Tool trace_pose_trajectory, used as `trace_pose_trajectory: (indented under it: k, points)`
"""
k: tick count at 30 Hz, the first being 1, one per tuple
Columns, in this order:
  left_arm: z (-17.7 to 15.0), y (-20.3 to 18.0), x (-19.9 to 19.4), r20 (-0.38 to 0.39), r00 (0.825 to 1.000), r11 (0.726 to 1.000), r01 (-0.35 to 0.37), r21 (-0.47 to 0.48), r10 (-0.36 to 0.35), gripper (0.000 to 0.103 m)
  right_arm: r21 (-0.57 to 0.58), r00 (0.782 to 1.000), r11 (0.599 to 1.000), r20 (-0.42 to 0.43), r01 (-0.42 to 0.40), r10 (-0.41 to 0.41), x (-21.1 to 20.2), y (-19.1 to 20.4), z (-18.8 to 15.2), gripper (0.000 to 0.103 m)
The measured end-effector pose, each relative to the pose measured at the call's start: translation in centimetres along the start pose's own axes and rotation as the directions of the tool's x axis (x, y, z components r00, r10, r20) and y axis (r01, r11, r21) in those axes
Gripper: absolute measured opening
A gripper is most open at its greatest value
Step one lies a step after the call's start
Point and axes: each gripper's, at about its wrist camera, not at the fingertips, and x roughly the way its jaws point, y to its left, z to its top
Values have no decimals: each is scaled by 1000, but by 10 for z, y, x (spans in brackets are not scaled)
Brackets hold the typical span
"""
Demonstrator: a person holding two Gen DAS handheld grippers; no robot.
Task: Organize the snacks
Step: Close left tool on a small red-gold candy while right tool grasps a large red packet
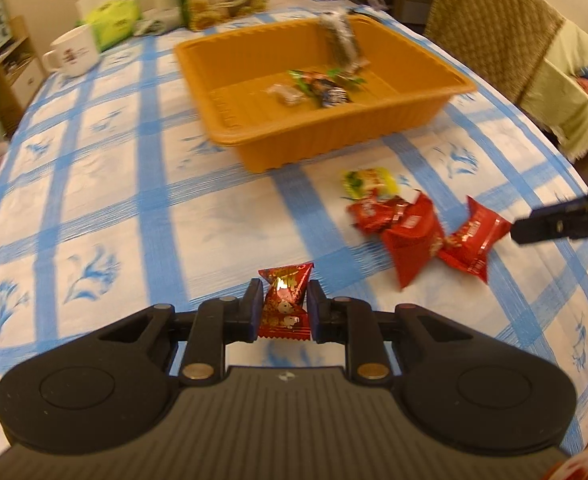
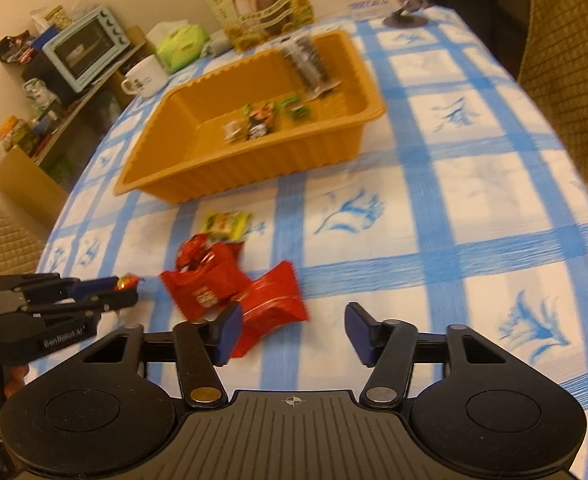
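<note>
Left gripper [image 1: 281,306]: your jaws pinch a glossy red foil packet [image 1: 283,300], crimped ends, upright between the pads.
Right gripper [image 2: 289,330]: your jaws spread wide, nothing between; a red pillow pack [image 2: 271,300] touches the left pad.
Loose snacks: crinkly red packs [image 1: 410,228] and a yellow-green one [image 1: 368,180] on the checked cloth [image 1: 113,200].
Tray [image 1: 253,144]: ribbed orange plastic beyond them, holding small wrapped sweets [image 1: 318,88].

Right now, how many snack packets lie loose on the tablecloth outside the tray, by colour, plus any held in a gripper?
Red packets on the cloth: 3
Yellow-green packet on the cloth: 1
Red packet held in the left gripper: 1
Total: 5
</note>
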Motion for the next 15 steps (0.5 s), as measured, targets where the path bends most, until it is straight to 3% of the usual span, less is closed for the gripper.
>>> trace_pose_trajectory:
  k: [6,15]
  points:
    - [-6,14,-11,6,1000,998,-28,-57,28,21,12,999,999,-39,-31,31,16,8,-1,51]
    - [-14,27,-20,7,998,993,-61,-105,62,21,-14,1000,1000,-11,-3,3,36,15,20,51]
